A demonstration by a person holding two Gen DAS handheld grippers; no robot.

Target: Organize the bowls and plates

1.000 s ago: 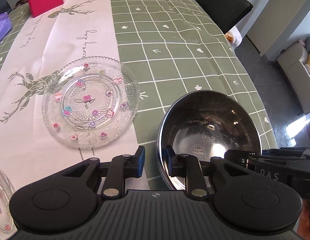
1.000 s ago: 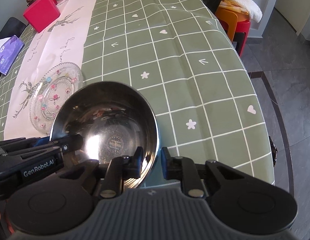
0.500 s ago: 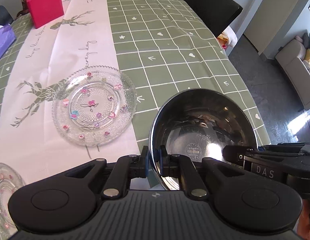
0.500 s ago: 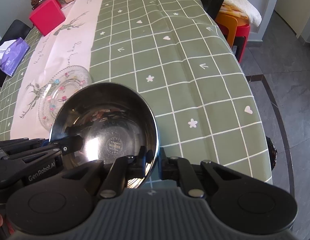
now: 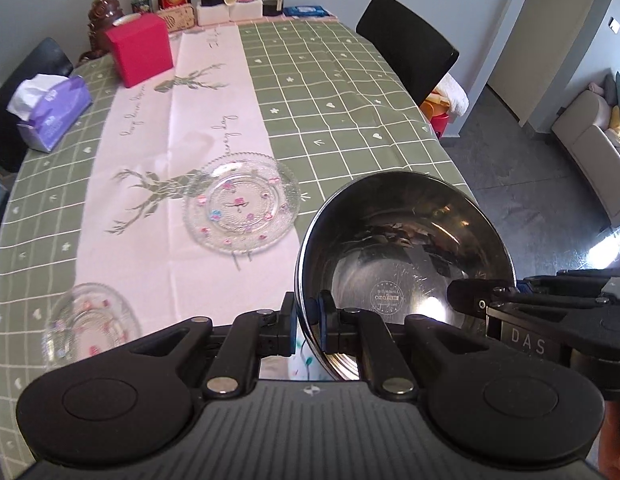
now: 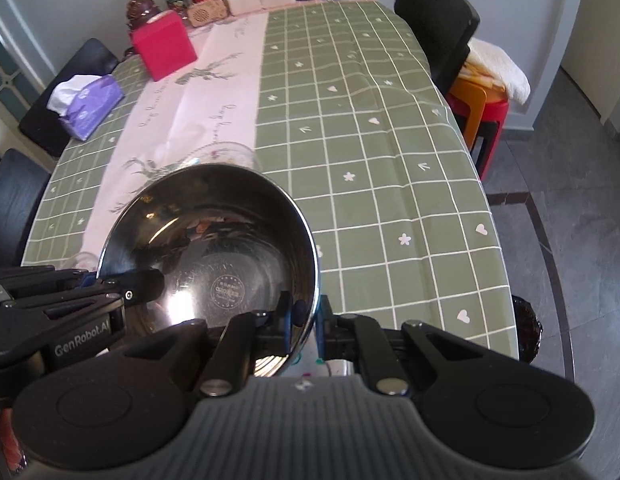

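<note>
Left gripper (image 5: pixel 307 322) and right gripper (image 6: pixel 308 325) angled steeply down, jaws clamped, facing each other

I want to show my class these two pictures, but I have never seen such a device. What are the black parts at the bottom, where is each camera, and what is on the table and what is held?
A person holds a two-finger clamp tool in each hand, with a camera on each looking along its fingers. One picture is from the left gripper, the other from the right gripper. Both are shut on the rim of one steel bowl, at opposite sides. On the tablecloth lie two glass plates, a red box and a tissue pack.
</note>
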